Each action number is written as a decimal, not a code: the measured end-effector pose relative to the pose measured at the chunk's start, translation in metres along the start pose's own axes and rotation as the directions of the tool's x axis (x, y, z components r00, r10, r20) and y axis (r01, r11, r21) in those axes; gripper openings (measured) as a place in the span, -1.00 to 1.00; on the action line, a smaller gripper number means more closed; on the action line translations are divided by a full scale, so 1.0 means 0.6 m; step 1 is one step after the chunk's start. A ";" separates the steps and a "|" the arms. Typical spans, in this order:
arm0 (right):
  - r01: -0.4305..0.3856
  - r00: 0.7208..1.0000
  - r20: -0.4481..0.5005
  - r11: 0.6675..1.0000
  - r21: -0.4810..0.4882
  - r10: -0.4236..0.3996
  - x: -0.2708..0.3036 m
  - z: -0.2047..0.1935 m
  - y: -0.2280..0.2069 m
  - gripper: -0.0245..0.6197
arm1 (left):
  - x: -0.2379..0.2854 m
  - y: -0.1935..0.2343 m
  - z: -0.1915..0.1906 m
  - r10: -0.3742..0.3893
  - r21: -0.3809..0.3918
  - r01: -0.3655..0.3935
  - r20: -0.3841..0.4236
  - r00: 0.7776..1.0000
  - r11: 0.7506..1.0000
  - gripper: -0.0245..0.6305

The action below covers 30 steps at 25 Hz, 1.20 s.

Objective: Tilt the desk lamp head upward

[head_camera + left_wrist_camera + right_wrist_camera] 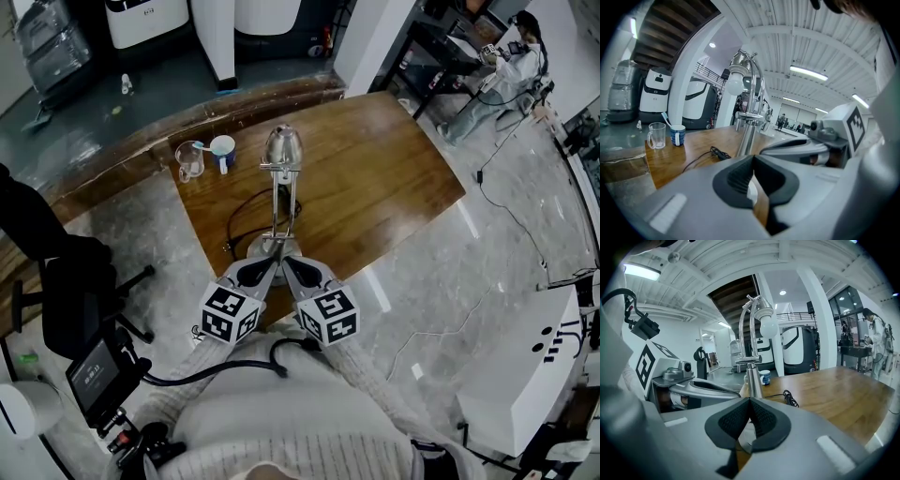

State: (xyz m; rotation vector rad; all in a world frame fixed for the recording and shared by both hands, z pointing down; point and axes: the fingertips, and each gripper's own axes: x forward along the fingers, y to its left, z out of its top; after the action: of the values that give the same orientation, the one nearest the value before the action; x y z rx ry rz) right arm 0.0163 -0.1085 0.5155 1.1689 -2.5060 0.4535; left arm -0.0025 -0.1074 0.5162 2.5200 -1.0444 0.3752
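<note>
Centre of the head view: desk lamp (278, 202) stands on the wooden table (394, 187). Its round base (265, 247) sits close to the table's near edge, the chrome stem is upright, and the lamp head (282, 146) is at the top. Both gripper views show the bulb (734, 83) hanging below the head, so the head points downward and the tilt is not yet made. A power cable (242, 214) loops on the wood left of the stem.

Left gripper (262, 271) and right gripper (297, 272) lie side by side at lower centre, tips converging at the base. Whether they touch it cannot be told. In each gripper's own view the jaws are pressed together with nothing between the pads; only the base's pale edge and table wood show beyond.

Glass mug (189, 161) and blue-and-white cup (222, 153) stand together near the table's far left corner, well apart from the lamp.

Step in hand, by judgement: approach, before any grasp. The next move likely calls for one gripper to part its jaws, rise to the head, close on the shade or the joint behind it, then rotate it upward. The other would do well to pin the base or stem, since a tall thin lamp may tip or slide under the push. The cable needs keeping clear.
</note>
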 end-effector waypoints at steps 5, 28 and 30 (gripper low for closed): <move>-0.025 1.000 0.013 1.000 0.000 0.025 -0.001 0.004 0.007 -0.93 | 0.001 -0.001 -0.001 -0.001 0.000 0.001 -0.003 1.000 1.000 -0.90; -0.070 0.990 0.131 0.994 0.079 0.059 -0.021 0.028 0.000 -0.93 | 0.003 -0.007 0.003 -0.017 -0.019 0.017 -0.004 1.000 1.000 -0.90; -0.058 0.991 0.126 0.995 0.080 0.048 -0.021 0.028 -0.004 -0.93 | 0.004 -0.007 0.003 -0.015 -0.018 0.015 -0.004 1.000 1.000 -0.90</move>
State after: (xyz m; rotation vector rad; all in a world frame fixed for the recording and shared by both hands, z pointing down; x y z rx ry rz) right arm 0.0227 -0.1086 0.4956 1.1980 -2.6531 0.5192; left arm 0.0024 -0.1070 0.5144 2.5089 -1.0216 0.3652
